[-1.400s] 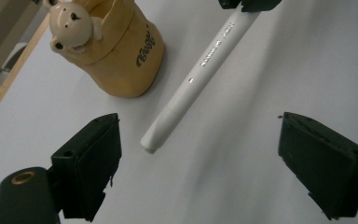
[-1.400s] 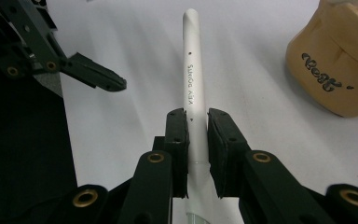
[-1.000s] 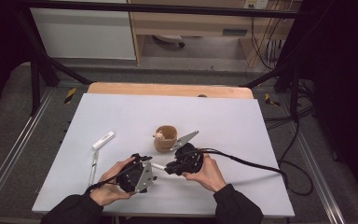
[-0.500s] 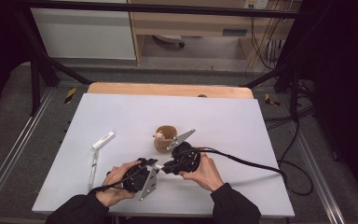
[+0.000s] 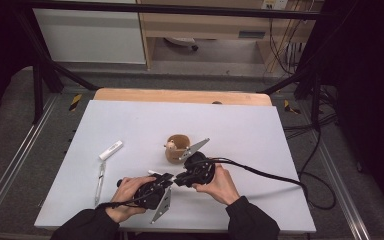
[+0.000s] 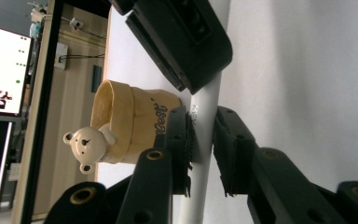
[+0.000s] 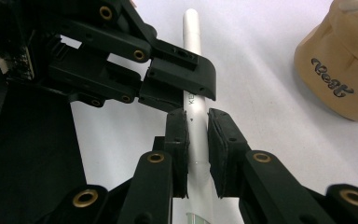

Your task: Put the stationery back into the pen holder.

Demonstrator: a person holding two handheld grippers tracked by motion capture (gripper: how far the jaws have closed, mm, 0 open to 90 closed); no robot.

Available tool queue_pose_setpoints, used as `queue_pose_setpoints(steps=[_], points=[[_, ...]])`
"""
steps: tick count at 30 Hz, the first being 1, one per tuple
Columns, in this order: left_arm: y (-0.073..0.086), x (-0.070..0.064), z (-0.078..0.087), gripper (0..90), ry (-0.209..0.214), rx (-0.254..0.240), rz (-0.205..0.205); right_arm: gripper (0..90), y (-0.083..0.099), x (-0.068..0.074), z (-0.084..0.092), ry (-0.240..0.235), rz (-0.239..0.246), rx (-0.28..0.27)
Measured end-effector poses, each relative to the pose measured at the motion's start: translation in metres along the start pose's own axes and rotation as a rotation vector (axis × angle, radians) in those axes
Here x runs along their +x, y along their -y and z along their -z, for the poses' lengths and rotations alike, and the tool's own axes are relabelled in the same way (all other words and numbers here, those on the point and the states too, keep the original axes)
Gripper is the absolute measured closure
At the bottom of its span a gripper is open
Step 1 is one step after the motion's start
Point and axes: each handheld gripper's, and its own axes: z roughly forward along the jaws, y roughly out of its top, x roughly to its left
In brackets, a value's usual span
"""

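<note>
while both hands met low on the table, each pair of tongs was set on the same white pen.
right gripper [image 7: 196,140]: pads were pressed on either side of the white pen [image 7: 195,100], jaws closed tight on its barrel; in the high view it [image 5: 177,181] sat under the person's right hand [image 5: 219,181].
left gripper [image 6: 204,144]: jaws had just been closing with the pen's barrel [image 6: 205,126] between them; one pad touched it, a slim gap showed at the other, so a full grip could not be told (it was close either way).
meeting point: the left gripper's jaws [image 7: 186,81] crossed the pen just beyond the right gripper's pads.
white pen: lay low over the table [image 5: 260,130], near the front edge, between the two hands.
left hand [image 5: 127,195]: sat just left of the right one.
bear cup [image 5: 176,148]: a tan cup with a small bear figure on its rim, stood just behind the grippers.
white cap [image 5: 111,150]: lay well to the left of the cup.
thin pen [image 5: 99,181]: lay beside the left hand, toward the table's left side.
</note>
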Motion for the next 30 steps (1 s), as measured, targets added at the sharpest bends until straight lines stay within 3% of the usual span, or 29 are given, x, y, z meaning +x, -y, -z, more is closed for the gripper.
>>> queue_pose_setpoints(steps=[9,14,16,20,26,30], points=[[0.000,-0.002,0.000,77.9,0.002,0.007,-0.033,78.3,0.000,-0.001,-0.001,-0.006,-0.011,0.004],[0.001,-0.001,0.000,78.1,0.009,0.020,-0.037,74.3,0.000,-0.001,0.000,-0.005,-0.020,-0.010],[0.002,-0.001,0.000,78.1,0.016,0.026,-0.019,71.1,0.000,-0.001,0.003,-0.005,-0.024,-0.019],[0.007,0.000,0.001,78.1,0.023,0.047,0.006,61.5,0.000,-0.001,0.013,0.022,-0.018,-0.048],[0.017,0.003,0.003,78.1,0.038,0.081,0.065,36.5,0.010,-0.011,0.030,0.103,-0.042,-0.153],[0.023,0.004,0.004,78.1,0.045,0.099,0.108,22.2,0.022,-0.019,0.033,0.158,-0.058,-0.179]])
